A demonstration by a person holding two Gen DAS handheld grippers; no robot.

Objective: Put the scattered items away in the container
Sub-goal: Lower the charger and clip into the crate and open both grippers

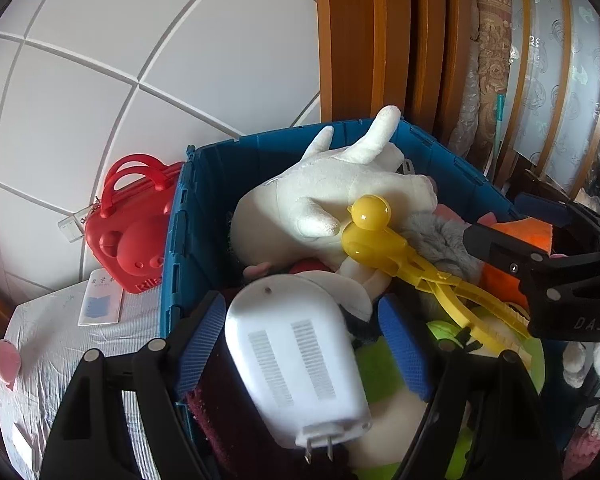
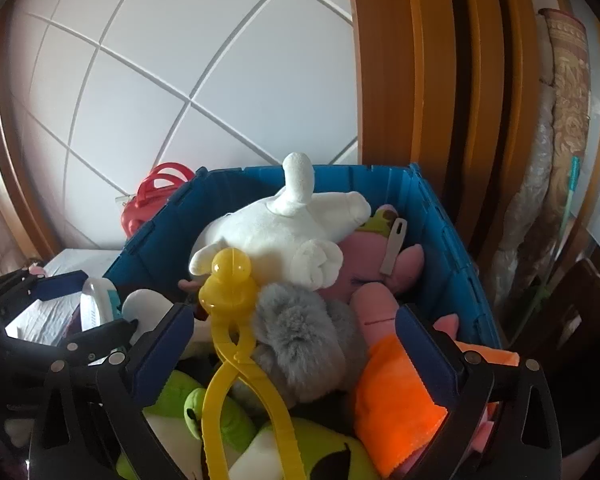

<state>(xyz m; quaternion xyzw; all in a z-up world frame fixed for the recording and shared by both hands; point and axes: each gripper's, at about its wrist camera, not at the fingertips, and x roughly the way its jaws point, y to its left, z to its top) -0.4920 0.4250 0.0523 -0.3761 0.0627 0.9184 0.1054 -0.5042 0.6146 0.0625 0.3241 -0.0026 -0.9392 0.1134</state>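
White tiled wall [image 2: 188,80] crossed by pale grout lines. Orange-brown wooden door frame [image 2: 412,80] set to its right. Rolled patterned carpet [image 2: 568,92] stood upright beyond. Frosted patterned glass [image 1: 556,60] lit by daylight.

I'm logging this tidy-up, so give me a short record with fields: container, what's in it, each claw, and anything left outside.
container: blue crate, piled full
contents: white plush, yellow duck tongs, grey fluffy toy, orange cloth
left claw: holds white plug-in device over the crate
right claw: open, nothing between its pads
outside: red case, booklet
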